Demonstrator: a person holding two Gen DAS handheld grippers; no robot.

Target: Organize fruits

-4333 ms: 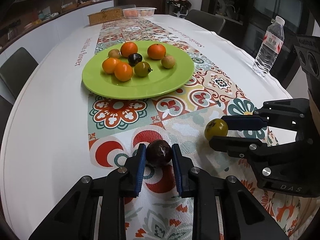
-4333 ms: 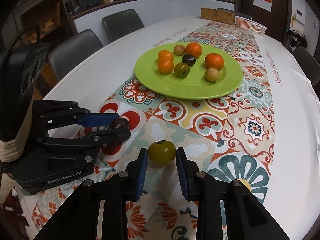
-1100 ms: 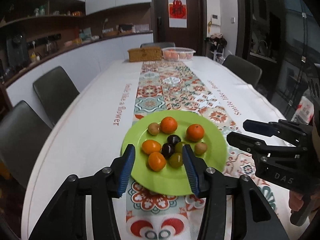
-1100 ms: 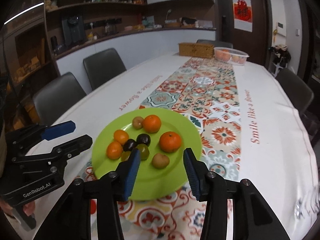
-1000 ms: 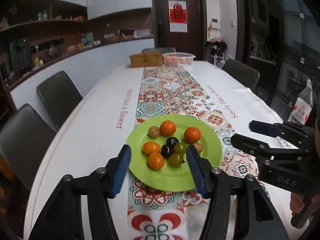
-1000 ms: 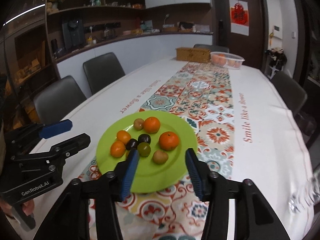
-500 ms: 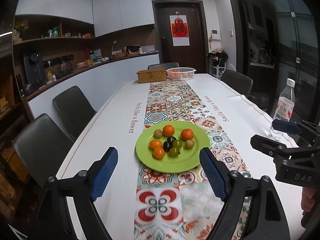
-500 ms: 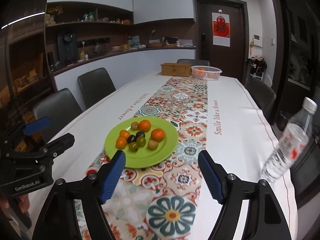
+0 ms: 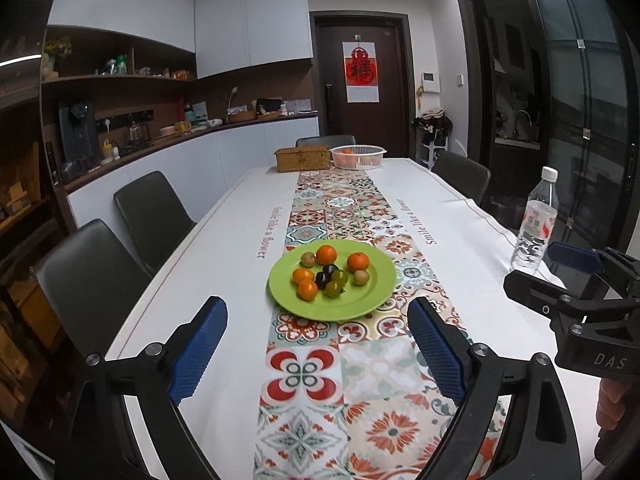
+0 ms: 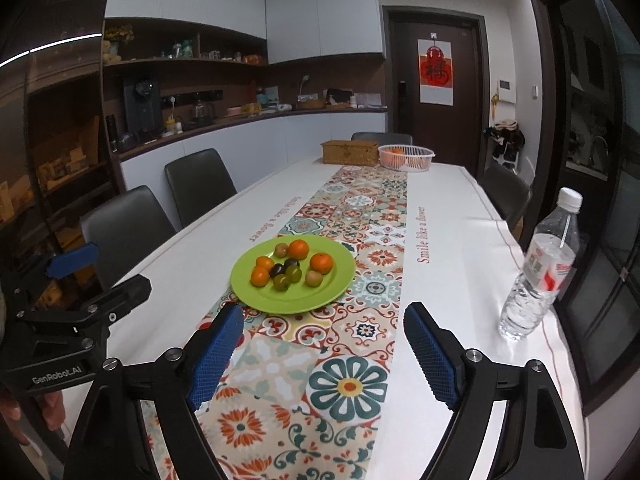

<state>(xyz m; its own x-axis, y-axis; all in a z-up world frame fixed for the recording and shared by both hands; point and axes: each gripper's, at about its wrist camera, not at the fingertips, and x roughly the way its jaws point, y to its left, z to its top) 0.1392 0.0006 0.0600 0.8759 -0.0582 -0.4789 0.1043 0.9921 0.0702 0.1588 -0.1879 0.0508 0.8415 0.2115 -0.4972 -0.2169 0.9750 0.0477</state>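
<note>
A green plate sits on the patterned table runner and holds several small fruits: oranges, dark plums, green ones and brownish ones. It also shows in the right wrist view. My left gripper is wide open and empty, held high and back from the plate. My right gripper is also wide open and empty, on the plate's near right side. Each gripper shows at the edge of the other's view.
A clear water bottle stands near the table's right edge. A wicker box and a white basket sit at the far end. Dark chairs line the left side and far right.
Both grippers let go of the fruits they held, which now lie on the plate. Both have pulled up and back from the plate and opened wider.
</note>
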